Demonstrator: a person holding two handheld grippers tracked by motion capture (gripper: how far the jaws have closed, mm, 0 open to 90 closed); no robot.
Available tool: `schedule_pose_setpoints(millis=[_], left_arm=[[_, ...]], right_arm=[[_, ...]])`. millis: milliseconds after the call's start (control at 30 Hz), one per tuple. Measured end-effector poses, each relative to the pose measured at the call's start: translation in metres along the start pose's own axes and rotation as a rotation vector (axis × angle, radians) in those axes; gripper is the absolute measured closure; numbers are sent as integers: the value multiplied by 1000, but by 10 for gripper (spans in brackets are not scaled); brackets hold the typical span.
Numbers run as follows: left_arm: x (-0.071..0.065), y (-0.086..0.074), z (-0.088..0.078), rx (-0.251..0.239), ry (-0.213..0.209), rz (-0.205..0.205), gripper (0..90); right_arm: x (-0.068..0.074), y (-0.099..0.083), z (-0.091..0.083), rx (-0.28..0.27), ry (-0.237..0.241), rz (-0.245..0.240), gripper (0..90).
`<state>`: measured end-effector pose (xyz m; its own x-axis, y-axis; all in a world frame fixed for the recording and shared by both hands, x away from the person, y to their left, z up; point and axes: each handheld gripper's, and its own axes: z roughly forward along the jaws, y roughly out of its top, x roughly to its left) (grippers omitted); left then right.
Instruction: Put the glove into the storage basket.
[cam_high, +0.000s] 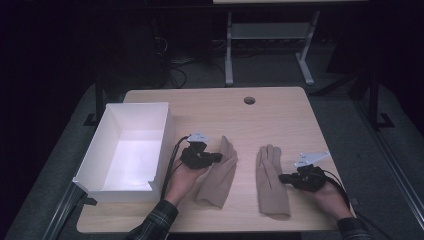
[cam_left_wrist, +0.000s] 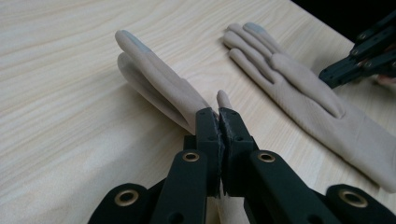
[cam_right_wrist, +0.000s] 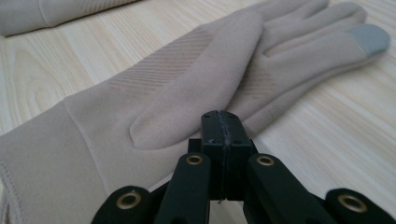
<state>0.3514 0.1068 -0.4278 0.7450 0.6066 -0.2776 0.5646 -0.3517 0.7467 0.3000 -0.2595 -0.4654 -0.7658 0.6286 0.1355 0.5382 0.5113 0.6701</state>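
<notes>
Two beige gloves lie on the wooden table (cam_high: 280, 120). The left glove (cam_high: 218, 175) is folded along its length, and its fingers (cam_left_wrist: 154, 79) have grey tips. My left gripper (cam_high: 218, 157) (cam_left_wrist: 219, 116) is shut on this glove's edge, with the thumb tip (cam_left_wrist: 223, 99) poking out past the jaws. The right glove (cam_high: 271, 182) (cam_right_wrist: 140, 107) lies flat with its thumb across the palm and one grey fingertip (cam_right_wrist: 370, 38). My right gripper (cam_high: 284, 177) (cam_right_wrist: 223, 119) is shut at that glove's near edge below the thumb, with the fabric pinched thinly between its tips.
An open white box (cam_high: 127, 150) stands on the left part of the table, close to my left hand. A round cable hole (cam_high: 249, 100) sits near the table's far edge. Desk legs (cam_high: 229, 50) and cables stand on the dark floor beyond.
</notes>
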Motion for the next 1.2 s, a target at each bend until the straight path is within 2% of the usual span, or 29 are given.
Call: schedule_pose_setpoints(millis=[133,167,200,400,600,700,867,1200], left_arm=[[-1,5,-1,-14,-2,-7,875],[0,6,-1,-17,-3,2,875],[-1,7,-1,-22,-8,-8,875],[-5,9,3,-23,-30,-8,875],[-6,10,5,-38,-57,-37,875],[-7,11,6,-41,-77,-54,875],[-12,11,9,-25,-93,-50,874],[-24,16,20,-37,-143,-65,873]], right_arm=[[6,8,9,0,22,-20,899],[7,10,10,-1,26,-22,899],[8,12,13,-2,30,-25,899],[19,24,26,-1,46,-56,900],[27,32,36,-6,78,-79,900],[30,36,39,-5,85,-78,900],[35,40,43,-14,105,-92,900],[40,43,50,-9,125,-96,900]])
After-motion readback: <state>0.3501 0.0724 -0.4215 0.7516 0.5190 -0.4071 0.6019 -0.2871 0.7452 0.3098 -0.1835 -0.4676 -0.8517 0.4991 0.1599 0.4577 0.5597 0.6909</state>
